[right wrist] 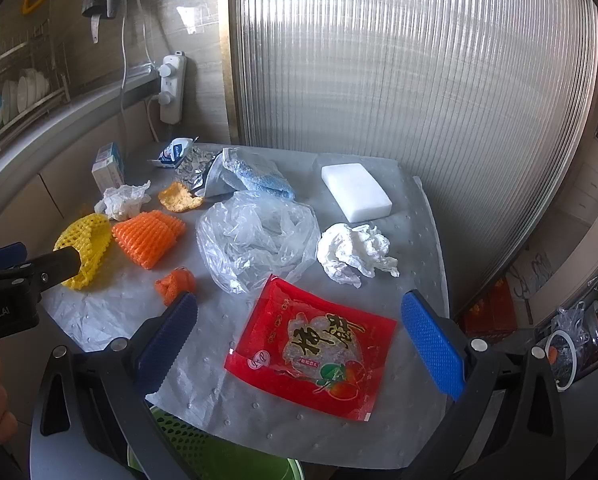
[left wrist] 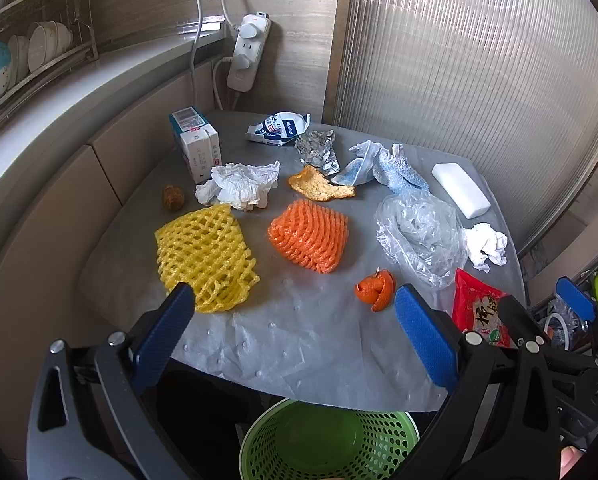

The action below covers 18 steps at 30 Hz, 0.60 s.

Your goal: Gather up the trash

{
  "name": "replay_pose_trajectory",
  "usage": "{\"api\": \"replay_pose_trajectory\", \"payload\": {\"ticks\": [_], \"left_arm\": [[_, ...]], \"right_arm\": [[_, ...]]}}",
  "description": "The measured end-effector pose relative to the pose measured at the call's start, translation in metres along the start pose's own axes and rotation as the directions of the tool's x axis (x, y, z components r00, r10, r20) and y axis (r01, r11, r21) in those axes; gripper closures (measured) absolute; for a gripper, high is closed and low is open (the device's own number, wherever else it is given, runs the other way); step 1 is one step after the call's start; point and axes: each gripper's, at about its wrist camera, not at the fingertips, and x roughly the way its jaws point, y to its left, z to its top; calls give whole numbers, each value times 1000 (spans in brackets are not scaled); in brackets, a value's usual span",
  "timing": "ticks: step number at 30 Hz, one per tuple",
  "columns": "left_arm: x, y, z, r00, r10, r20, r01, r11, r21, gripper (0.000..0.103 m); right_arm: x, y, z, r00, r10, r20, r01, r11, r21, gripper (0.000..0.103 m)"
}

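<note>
Trash lies scattered on a grey table (left wrist: 299, 344). A yellow foam net (left wrist: 207, 258), an orange foam net (left wrist: 309, 236), an orange peel (left wrist: 375, 289), a clear plastic bag (left wrist: 419, 236) and crumpled white tissue (left wrist: 239, 186) show in the left wrist view. A red snack wrapper (right wrist: 311, 350) lies near the front edge in the right wrist view, with white tissue (right wrist: 355, 252) behind it. A green perforated basket (left wrist: 327, 440) stands below the table's front edge. My left gripper (left wrist: 295, 312) is open and empty above the front edge. My right gripper (right wrist: 299, 320) is open and empty, straddling the red wrapper from above.
A white foam block (right wrist: 357, 192), a blue cloth (right wrist: 259, 180), foil (left wrist: 317, 148), a wipes packet (left wrist: 279, 128) and small cartons (left wrist: 197, 144) sit at the back. A ribbed translucent panel (right wrist: 399, 80) stands behind. A power strip (left wrist: 249, 52) hangs on the wall.
</note>
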Motion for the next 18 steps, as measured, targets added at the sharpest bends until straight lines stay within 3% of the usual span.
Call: {"api": "replay_pose_trajectory", "payload": {"ticks": [18], "left_arm": [[2,0,-2,1000,2,-4,-1,1000,3,7]], "right_arm": [[1,-1,0,1000,-3,-8,3,1000,-3,2]]}}
